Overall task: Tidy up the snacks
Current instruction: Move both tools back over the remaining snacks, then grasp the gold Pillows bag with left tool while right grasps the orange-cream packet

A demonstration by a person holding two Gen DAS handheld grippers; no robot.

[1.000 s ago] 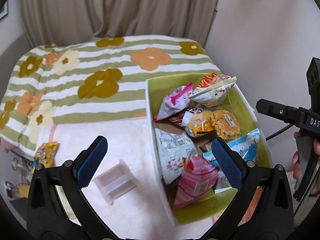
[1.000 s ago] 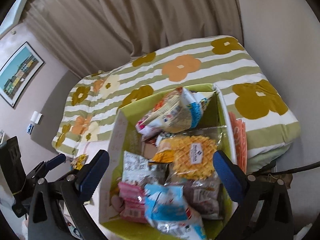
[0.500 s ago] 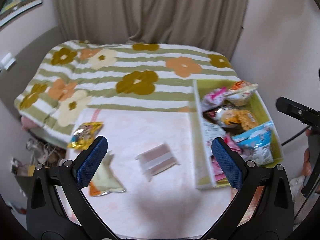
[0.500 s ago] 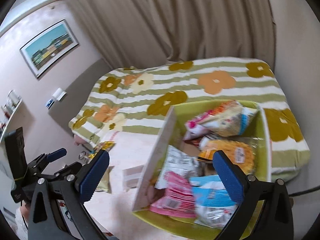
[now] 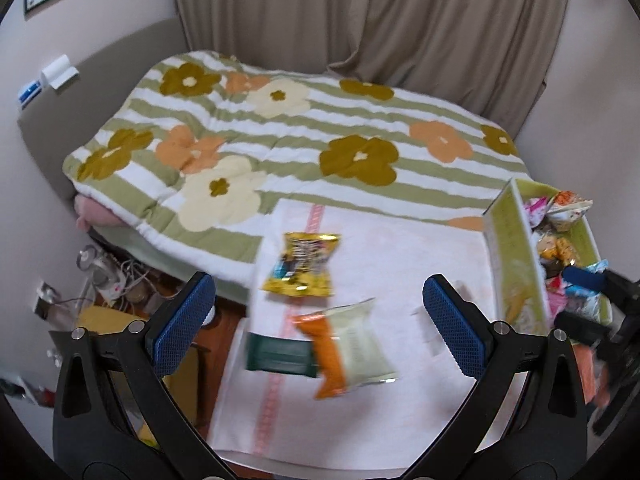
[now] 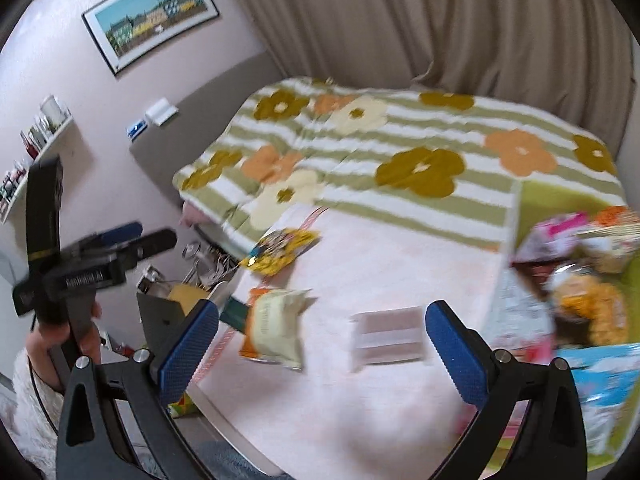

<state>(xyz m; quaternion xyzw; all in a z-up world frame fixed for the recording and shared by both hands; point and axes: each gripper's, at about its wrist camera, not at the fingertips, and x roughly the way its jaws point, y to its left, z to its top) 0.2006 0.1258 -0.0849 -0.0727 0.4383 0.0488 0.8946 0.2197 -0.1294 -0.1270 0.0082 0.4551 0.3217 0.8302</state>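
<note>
On the pink-white towel lie a yellow snack bag, an orange-and-white bag and a dark green packet. My left gripper hovers open above them, holding nothing. A green box full of snack packs stands at the right. In the right wrist view the same yellow bag, orange-and-white bag and a clear wrapped pack show, with the green box at the right. My right gripper is open and empty above the towel.
A flowered striped quilt covers the bed behind, with curtains beyond. Left of the towel's edge the floor holds cables and clutter. A hand holds the left gripper at the left of the right wrist view.
Both views have swung left, away from the green box toward the towel. The loose bags now lie between the left fingers, and the box has slid to the right edge.
</note>
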